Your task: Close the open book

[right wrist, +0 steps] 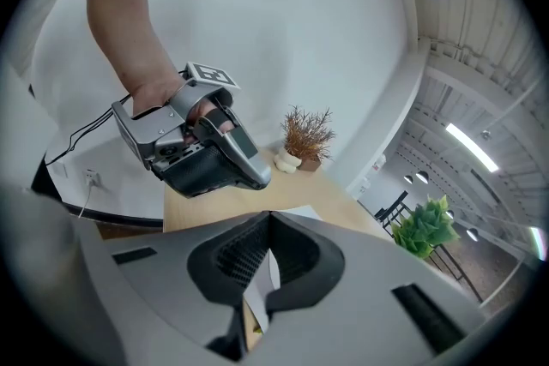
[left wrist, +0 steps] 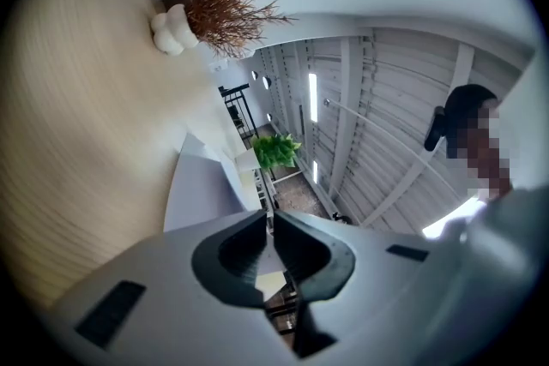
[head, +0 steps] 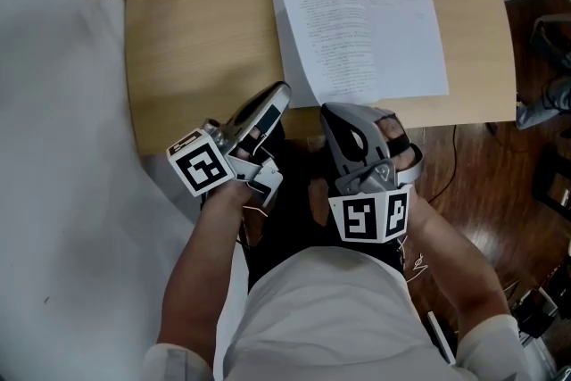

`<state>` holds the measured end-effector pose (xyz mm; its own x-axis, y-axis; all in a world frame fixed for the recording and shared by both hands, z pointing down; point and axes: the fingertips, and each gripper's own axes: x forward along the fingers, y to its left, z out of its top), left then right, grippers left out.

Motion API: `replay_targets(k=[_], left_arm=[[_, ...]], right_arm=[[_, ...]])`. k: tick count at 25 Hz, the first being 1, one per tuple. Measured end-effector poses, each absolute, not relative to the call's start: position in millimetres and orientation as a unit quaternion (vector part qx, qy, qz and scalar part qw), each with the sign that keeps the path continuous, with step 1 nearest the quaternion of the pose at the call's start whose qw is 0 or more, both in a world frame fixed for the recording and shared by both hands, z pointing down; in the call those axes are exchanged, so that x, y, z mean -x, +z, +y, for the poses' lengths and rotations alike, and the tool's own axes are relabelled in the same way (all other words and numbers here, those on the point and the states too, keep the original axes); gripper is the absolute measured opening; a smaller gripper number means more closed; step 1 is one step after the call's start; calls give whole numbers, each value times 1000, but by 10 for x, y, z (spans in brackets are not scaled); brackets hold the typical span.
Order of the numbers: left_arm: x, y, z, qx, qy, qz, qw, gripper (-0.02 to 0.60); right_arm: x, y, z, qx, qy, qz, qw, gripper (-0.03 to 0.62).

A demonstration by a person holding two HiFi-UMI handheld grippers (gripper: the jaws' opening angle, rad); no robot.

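Left claw (head: pixel 282 90) is shut with nothing between its jaws, and it hangs over the near edge of the table (head: pixel 205 49). Just to its right the book (head: pixel 361 31) lies open and flat on the table, pages up. Right claw (head: pixel 332 110) is also closed and empty. Its tip is at the book's near edge, though I cannot tell whether it touches.

I judge the closing has not begun. Next, a claw must catch an outer page edge and swing that half over the spine.

Only the head view shows the whole spread. The left gripper view adds a dried plant (left wrist: pixel 230 9) and a green plant (left wrist: pixel 276 150) beyond, while the right gripper view shows the left claw side-on.
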<state>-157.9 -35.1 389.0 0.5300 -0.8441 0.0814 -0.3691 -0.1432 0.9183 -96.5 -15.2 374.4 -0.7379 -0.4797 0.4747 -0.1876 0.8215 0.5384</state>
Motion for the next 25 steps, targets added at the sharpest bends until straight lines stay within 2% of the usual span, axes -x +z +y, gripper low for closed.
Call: replay_targets(k=[9, 25], left_arm=[[1326, 3531, -326, -763, -208, -427, 438, 0], [952, 3423, -374, -781, -183, -413, 431, 0]], right_arm=[[749, 3661, -296, -210, -232, -899, 306, 3], [357, 3507, -598, -264, -219, -892, 294, 3]])
